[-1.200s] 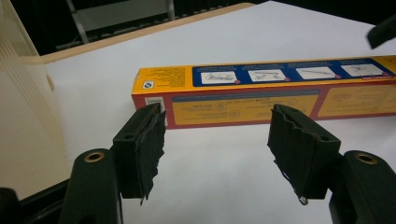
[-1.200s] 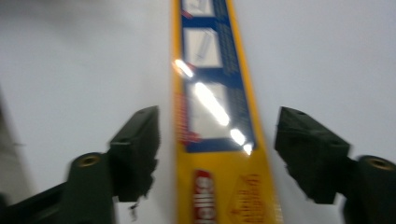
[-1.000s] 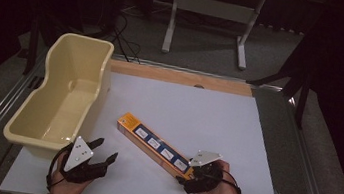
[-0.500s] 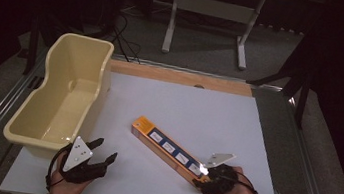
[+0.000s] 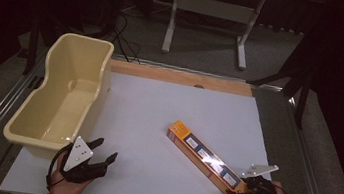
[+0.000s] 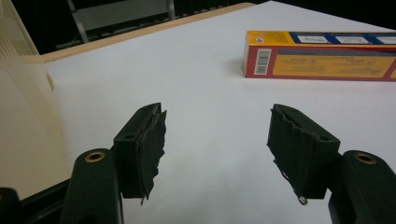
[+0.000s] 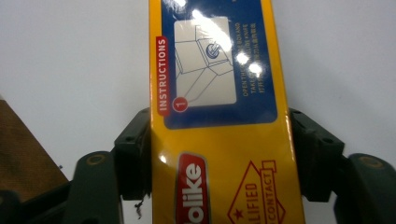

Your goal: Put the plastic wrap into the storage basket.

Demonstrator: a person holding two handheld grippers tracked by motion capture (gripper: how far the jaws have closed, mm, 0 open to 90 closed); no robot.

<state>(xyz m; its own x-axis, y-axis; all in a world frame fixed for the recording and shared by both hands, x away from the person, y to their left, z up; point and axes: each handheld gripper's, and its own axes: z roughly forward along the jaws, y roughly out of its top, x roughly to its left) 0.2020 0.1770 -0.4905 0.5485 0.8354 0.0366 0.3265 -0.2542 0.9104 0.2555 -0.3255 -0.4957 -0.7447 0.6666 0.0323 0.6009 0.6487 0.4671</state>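
1. Overhead, a white desk (image 5: 157,120) fills the middle of the frame, with a person's two hands entering at the bottom edge, each holding a tool.
2. At lower right, the right tool (image 5: 249,188) is clenched on the near end of a long box (image 5: 205,157), one jaw pressed against each long side.
3. At lower left, the left tool (image 5: 93,160) rests released, jaws spread, grasping nothing.
4. Judged from this, the box is gripped and being repositioned; the next move likely calls for lifting it level, since it is held only at one end.
5. Lying diagonally at centre right, the box is narrow, yellow-orange with blue panels, and glossy.
6. A cream plastic tub (image 5: 66,96) stands empty at left.
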